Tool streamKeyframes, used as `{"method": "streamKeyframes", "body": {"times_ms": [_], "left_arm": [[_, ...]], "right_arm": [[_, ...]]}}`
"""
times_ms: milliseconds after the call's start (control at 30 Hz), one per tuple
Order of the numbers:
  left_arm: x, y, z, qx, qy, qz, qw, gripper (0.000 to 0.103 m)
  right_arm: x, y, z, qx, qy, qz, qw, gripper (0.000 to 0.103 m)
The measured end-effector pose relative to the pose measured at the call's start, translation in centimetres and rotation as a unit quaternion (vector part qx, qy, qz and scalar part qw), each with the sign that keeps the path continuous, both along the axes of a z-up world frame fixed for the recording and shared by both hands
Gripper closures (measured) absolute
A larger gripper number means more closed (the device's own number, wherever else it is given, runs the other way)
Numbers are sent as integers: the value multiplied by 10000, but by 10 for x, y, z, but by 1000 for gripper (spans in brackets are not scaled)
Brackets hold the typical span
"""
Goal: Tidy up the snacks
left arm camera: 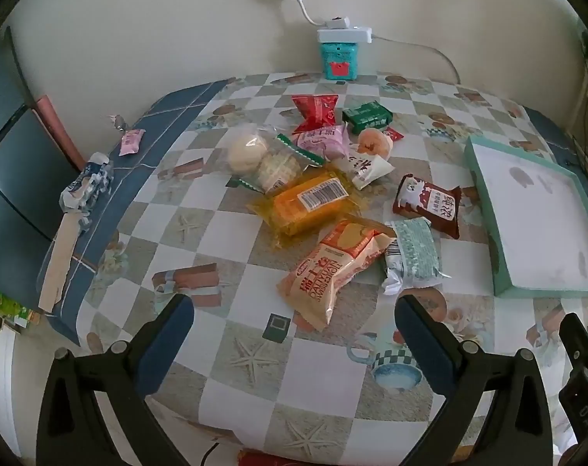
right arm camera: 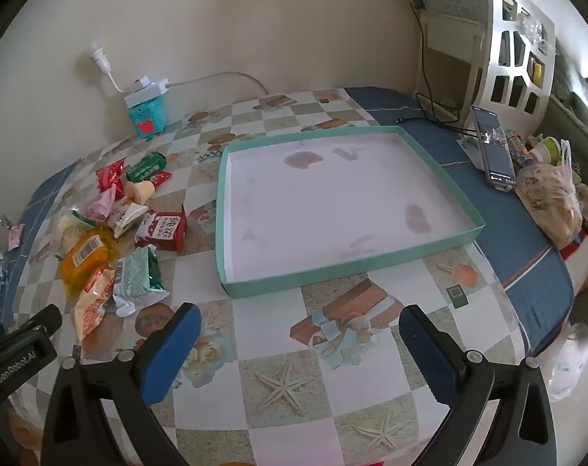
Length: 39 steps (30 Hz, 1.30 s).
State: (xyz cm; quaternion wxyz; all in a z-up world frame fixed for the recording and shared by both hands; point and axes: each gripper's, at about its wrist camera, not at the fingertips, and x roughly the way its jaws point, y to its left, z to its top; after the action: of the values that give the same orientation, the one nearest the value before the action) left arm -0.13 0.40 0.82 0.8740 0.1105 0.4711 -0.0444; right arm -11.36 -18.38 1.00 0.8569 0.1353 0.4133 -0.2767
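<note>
Left tongs: the left gripper [left arm camera: 294,326] hangs above the near table with its jaws spread wide and nothing between them.
Right tongs: the right gripper [right arm camera: 297,334] is likewise wide open and empty, pointed at the near edge of the tray [right arm camera: 441,244].
Snacks: a loose heap lies left of the tray, none in it yet; nearest the left gripper is the orange bread packet [left arm camera: 338,268], with a mint-green packet [left arm camera: 410,256] touching its right side and a yellow packet [left arm camera: 309,202] overlapping its far end.
Tray: shallow, teal-walled, white-floored and bare, just right of the heap.
Step in hand: probably the first pick, and the orange bread packet looks the easiest target.
How to do it well: come down over the packet's narrow middle, since its ends are crimped and floppy; close gently because the bread inside would crush; lift straight up so the neighbours touching it are not dragged; set it in a far corner of the tray to leave room.
Risk: the slick wrappers may slide or catch a second packet.
Surface: the table [right arm camera: 278,388] wears a checked cloth printed with starfish and gift boxes, blue at the border.
Room: plain cream wall behind, a teal box [left arm camera: 338,58] with a power strip [left arm camera: 344,34] on top at the far edge, a phone [right arm camera: 493,147] propped at far right.
</note>
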Motion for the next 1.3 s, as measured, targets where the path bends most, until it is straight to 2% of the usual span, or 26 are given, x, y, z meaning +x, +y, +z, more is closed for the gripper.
{"method": "streamKeyframes", "body": {"times_ms": [1300], "left_arm": [[-3,-1,1,73,-74,-24,9999,0]], "right_arm": [[0,0,-1,-47,-9,-6,10000,0]]}}
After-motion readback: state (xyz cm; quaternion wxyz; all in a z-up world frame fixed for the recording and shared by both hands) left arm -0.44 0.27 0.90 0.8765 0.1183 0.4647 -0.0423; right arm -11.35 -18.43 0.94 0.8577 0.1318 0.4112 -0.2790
